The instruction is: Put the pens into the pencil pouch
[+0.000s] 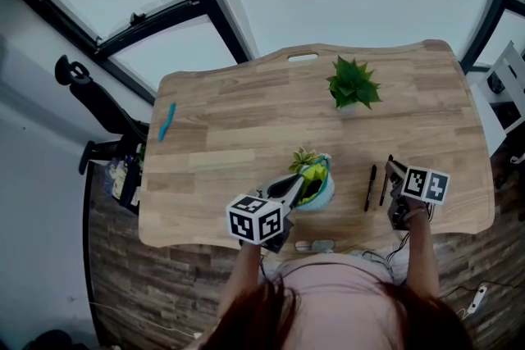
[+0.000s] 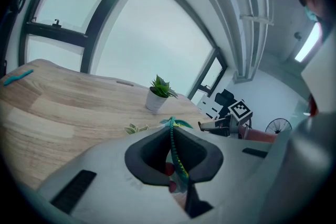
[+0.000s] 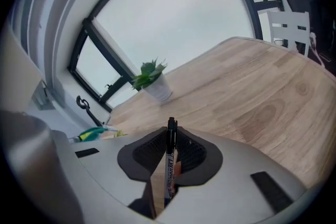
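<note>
The teal and yellow-green pencil pouch (image 1: 318, 179) stands near the table's front edge. My left gripper (image 1: 295, 186) is shut on its zipper edge (image 2: 176, 157). My right gripper (image 1: 395, 173) is raised to the pouch's right, shut on a black pen (image 3: 169, 155) that stands upright between the pads. Another black pen (image 1: 371, 187) lies on the wood between pouch and right gripper. A further thin dark pen (image 1: 384, 184) shows right beside the right gripper. A turquoise pen (image 1: 166, 120) lies far off at the table's left edge.
A potted green plant (image 1: 353, 84) stands at the back of the wooden table (image 1: 246, 119). A small leafy sprig (image 1: 302, 157) sits just behind the pouch. A white chair (image 1: 509, 86) is off the right end, dark equipment (image 1: 98, 106) off the left.
</note>
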Demonstrator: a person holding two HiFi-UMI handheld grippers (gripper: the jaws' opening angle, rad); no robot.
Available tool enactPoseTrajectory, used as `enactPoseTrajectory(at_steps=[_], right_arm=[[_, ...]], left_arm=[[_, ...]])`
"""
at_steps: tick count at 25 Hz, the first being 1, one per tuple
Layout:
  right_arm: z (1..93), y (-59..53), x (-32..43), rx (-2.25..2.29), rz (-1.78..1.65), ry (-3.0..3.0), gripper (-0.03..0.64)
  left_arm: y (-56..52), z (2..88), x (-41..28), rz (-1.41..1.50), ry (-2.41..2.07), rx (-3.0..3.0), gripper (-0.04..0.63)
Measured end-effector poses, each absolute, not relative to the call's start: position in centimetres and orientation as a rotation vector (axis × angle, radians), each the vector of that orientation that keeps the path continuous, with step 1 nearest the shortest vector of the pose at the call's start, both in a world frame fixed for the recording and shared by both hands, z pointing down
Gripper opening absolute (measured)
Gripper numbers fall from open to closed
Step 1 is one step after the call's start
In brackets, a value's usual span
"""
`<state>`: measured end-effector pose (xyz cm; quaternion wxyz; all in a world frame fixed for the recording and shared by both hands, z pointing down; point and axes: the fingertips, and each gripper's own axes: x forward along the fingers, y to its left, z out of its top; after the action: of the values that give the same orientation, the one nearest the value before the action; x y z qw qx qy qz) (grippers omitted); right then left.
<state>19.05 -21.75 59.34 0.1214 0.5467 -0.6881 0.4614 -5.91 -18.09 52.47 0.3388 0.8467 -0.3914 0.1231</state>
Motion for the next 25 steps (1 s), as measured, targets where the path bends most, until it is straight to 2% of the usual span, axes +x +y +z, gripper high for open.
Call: enactPoseTrajectory(at_steps=[13, 25], right_arm=[[46.5, -24.9, 14.6, 1.626, 1.291, -2.546, 0.054], [40.9, -24.9, 10.2, 1.539, 1.185, -2.913, 0.054]], left_arm=[[-18.0, 52.3, -5.0, 0.298, -1.02, 2.198, 0.014], [-18.1, 52.2, -4.3, 0.298, -1.006, 2.199, 0.014]])
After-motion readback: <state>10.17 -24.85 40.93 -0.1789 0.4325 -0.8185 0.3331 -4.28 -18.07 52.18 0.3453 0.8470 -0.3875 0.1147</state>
